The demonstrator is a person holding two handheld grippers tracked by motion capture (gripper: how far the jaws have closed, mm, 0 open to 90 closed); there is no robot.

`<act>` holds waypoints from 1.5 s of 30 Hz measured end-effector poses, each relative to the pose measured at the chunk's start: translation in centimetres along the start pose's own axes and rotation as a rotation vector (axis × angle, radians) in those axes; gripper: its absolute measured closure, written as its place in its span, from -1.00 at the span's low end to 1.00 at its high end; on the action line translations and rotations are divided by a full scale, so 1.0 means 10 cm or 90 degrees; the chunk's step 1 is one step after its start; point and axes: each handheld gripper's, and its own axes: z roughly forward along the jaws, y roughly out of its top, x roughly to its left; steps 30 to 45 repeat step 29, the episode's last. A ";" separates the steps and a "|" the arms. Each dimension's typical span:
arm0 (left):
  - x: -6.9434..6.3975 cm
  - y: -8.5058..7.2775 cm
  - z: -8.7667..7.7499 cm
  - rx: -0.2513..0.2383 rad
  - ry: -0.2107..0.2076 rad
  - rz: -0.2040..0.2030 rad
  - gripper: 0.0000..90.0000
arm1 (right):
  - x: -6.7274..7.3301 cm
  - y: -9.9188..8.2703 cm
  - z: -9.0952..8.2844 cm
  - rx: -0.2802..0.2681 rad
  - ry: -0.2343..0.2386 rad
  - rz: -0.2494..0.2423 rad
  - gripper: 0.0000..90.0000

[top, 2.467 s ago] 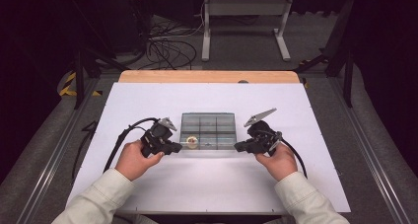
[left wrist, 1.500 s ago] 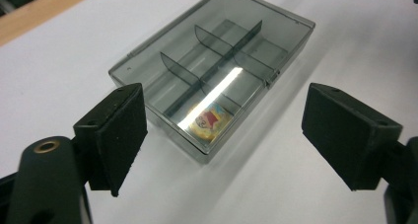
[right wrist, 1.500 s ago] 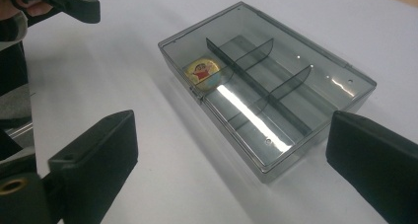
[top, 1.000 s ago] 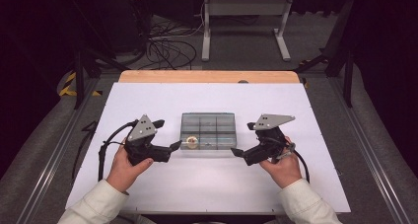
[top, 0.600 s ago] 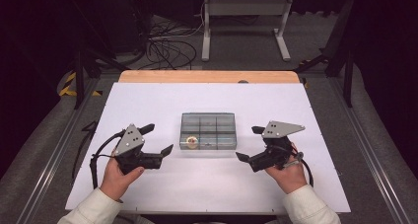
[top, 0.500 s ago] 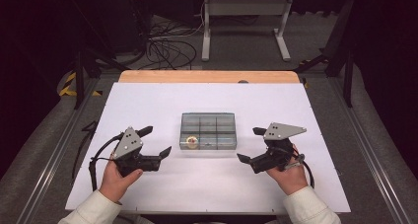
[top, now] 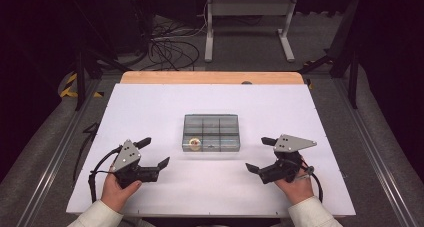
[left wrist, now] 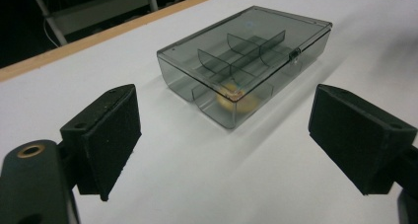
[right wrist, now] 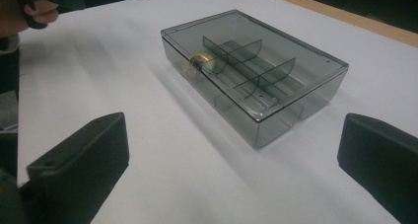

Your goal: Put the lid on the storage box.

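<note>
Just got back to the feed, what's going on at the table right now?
A person holds a gripper in each hand, and both are off the box. The left gripper and the right gripper sit open on either side of the closed smoky plastic compartment box, which rests alone mid-table. A small yellowish ring-like item lies in the compartment at the box's near left corner. Neither gripper carries anything.

Compartment box (left wrist: 245, 63) is showing as smoky translucent plastic, smooth and glossy, its lid catching faint reflections; a shiny gold-toned item (left wrist: 235, 95) inside is looking metallic. Tabletop (top: 150, 107) is presenting a matt white, paper-smooth surface, with a bare wood strip (top: 210, 77) running along the far edge. Left claw (left wrist: 231, 145) and right claw (right wrist: 226, 169) are wearing matt black, faintly grainy pads, each topped by a dull grey metal-looking plate (top: 293, 142).
</note>
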 end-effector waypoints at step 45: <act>-0.06 -0.27 0.01 0.038 0.022 0.003 -0.62 | 0.05 -0.36 0.08 0.004 -0.012 0.029 -1.00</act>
